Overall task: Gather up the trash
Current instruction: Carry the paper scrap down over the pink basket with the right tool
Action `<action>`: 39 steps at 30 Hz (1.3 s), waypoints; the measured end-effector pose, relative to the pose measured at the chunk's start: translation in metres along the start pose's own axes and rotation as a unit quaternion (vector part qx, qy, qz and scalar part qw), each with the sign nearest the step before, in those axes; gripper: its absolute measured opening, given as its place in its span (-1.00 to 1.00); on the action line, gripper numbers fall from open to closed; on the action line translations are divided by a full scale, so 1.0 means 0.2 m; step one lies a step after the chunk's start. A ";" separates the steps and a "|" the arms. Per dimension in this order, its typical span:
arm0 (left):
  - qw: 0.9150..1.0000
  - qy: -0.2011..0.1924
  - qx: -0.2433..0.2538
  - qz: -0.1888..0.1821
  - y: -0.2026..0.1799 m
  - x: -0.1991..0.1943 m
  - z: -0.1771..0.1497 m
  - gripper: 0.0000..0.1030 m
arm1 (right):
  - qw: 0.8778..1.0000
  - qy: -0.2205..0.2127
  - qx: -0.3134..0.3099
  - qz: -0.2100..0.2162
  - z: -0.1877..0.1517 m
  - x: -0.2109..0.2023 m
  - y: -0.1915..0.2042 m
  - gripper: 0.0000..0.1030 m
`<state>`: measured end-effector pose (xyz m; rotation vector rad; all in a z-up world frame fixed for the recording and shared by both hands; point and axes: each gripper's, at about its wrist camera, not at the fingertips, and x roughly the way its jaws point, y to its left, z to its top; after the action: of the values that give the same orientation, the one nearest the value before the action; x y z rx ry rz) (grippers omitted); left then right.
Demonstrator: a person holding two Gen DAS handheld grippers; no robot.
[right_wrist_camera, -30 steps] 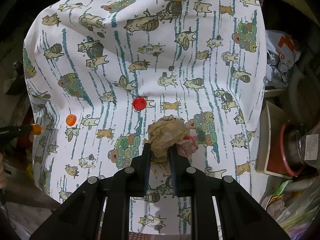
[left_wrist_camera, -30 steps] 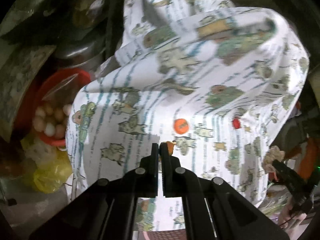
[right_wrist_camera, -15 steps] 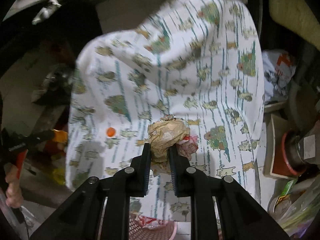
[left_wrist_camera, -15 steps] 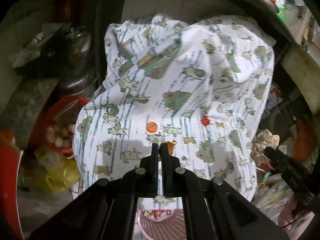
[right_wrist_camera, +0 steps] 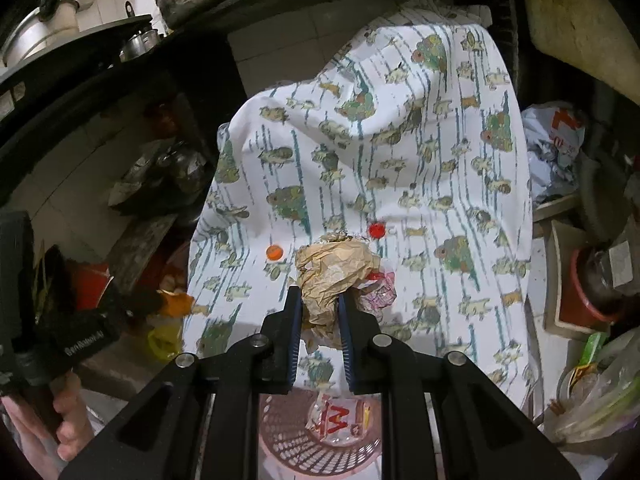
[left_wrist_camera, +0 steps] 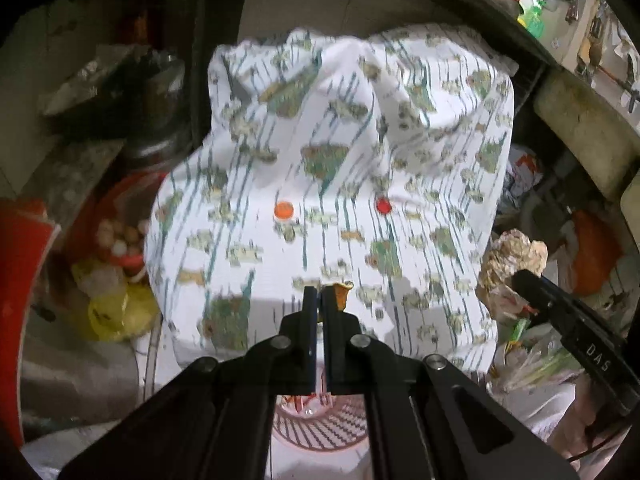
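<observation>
Both grippers angle downward side by side: the left gripper (left_wrist_camera: pixel 320 294) with jaws pressed nearly together, the right gripper (right_wrist_camera: pixel 319 306) with jaws partly apart. A bare hand (right_wrist_camera: pixel 38 436) grips the left handle.

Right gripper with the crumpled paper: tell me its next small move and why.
Probably bring the right gripper back and down over the pink basket, then release. It is shut on the crumpled brown paper wad, which hangs before the patterned cloth, and the basket sits just below, already holding a wrapper.
</observation>
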<state>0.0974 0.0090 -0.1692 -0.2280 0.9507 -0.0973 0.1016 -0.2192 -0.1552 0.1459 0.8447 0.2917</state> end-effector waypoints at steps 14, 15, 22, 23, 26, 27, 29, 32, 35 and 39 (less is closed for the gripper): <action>0.993 0.117 -0.009 0.027 0.08 0.33 -0.28 -0.96 | 0.992 0.109 -0.068 -0.007 -0.29 0.25 0.09 -0.63; 0.991 0.133 -0.010 0.029 0.08 0.37 -0.30 -0.96 | 0.990 0.118 -0.074 -0.011 -0.32 0.27 0.10 -0.63; 0.977 0.209 -0.032 0.017 0.11 0.55 -0.42 -0.96 | 0.976 0.205 -0.074 -0.002 -0.45 0.44 0.08 -0.63; 0.977 0.212 -0.027 0.021 0.10 0.56 -0.43 -0.96 | 0.973 0.220 -0.068 0.005 -0.48 0.47 0.07 -0.63; 0.974 0.224 -0.022 0.023 0.10 0.59 -0.47 -0.96 | 0.963 0.266 -0.034 0.018 -0.55 0.54 0.01 -0.63; 0.972 0.232 -0.023 0.021 0.11 0.61 -0.49 -0.96 | 0.959 0.281 -0.020 0.027 -0.57 0.57 0.00 -0.63; 0.969 0.246 -0.028 0.021 0.12 0.65 -0.52 -0.96 | 0.953 0.300 0.002 0.037 -0.60 0.61 -0.04 -0.63; 0.964 0.264 -0.029 0.026 0.13 0.70 -0.55 -0.96 | 0.946 0.320 0.027 0.032 -0.64 0.68 -0.09 -0.63; 0.961 0.275 -0.021 0.033 0.14 0.76 -0.57 -0.96 | 0.937 0.343 0.055 0.038 -0.69 0.78 -0.13 -0.63; 0.957 0.287 -0.031 0.019 0.14 0.85 -0.59 -0.96 | 0.936 0.340 0.087 0.035 -0.74 0.92 -0.18 -0.63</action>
<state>0.0990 -0.0132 -0.3772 -0.2448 1.5381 -0.1005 0.1117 -0.1943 -0.3927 0.2467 1.5587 0.3382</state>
